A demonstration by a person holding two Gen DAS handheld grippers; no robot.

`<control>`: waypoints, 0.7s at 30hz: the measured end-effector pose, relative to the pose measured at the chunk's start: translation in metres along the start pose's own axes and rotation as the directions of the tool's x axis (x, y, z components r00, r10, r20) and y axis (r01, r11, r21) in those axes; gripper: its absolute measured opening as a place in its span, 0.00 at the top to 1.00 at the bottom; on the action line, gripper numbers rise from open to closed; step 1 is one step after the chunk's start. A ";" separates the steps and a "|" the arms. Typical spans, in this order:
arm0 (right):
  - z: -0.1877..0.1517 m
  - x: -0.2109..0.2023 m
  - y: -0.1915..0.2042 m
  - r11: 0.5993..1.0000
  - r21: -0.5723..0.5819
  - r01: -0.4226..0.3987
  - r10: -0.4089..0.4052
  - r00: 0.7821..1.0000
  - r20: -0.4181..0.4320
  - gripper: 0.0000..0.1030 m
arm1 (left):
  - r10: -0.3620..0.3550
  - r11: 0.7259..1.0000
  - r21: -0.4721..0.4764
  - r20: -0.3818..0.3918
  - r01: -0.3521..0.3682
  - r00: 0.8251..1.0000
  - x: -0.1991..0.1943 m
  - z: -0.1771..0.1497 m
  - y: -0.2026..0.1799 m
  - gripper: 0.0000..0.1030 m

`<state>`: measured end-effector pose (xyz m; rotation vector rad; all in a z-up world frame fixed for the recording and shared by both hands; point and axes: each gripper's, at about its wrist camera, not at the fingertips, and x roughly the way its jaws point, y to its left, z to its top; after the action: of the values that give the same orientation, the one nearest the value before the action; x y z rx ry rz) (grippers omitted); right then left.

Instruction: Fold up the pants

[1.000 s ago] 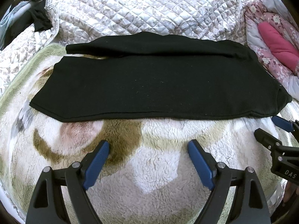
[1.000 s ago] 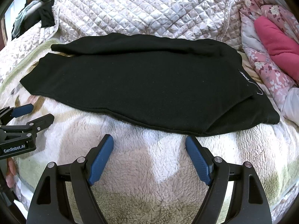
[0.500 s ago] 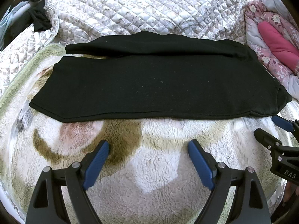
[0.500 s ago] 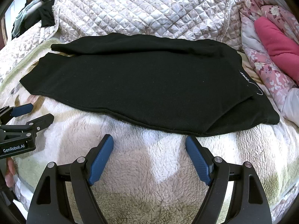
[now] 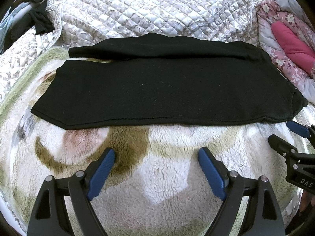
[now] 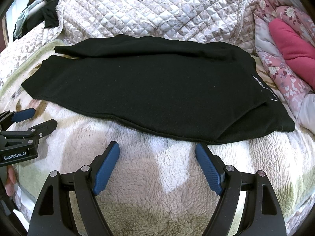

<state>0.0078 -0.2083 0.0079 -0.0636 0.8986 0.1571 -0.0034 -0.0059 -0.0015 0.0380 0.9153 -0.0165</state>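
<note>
Black pants [image 5: 157,90] lie flat across a fleece blanket, folded lengthwise, leg ends to the left and waist to the right; they also show in the right wrist view [image 6: 149,90]. My left gripper [image 5: 156,155] is open and empty, a little in front of the pants' near edge. My right gripper [image 6: 157,151] is open and empty, just short of the near edge by the waist. Each gripper shows at the side of the other's view, the right one [image 5: 283,133] and the left one [image 6: 39,118].
The fleece blanket [image 5: 157,177] covers the bed in front. A quilted cover [image 5: 157,9] is heaped behind the pants. Pink floral bedding with a pink pillow [image 5: 291,45] lies at the right. Dark clothes [image 5: 37,21] hang at the far left.
</note>
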 end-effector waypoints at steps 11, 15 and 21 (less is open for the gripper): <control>0.001 0.001 0.000 1.000 0.006 -0.003 0.003 1.000 -0.011 0.23 | 0.000 1.000 0.002 0.000 0.000 1.000 0.001 -0.001 0.000 0.14; 0.001 0.001 0.002 1.000 0.006 -0.003 0.003 1.000 -0.022 0.23 | 0.002 1.000 0.003 -0.002 -0.002 1.000 0.001 -0.001 0.000 0.13; 0.003 0.002 0.000 1.000 0.007 -0.007 0.007 0.999 -0.041 0.23 | 0.008 1.000 0.010 -0.009 -0.008 1.000 0.002 -0.002 -0.001 0.13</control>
<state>0.0113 -0.2078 0.0078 -0.0576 0.9399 0.1602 -0.0035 -0.0071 -0.0047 0.0506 0.9242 -0.0135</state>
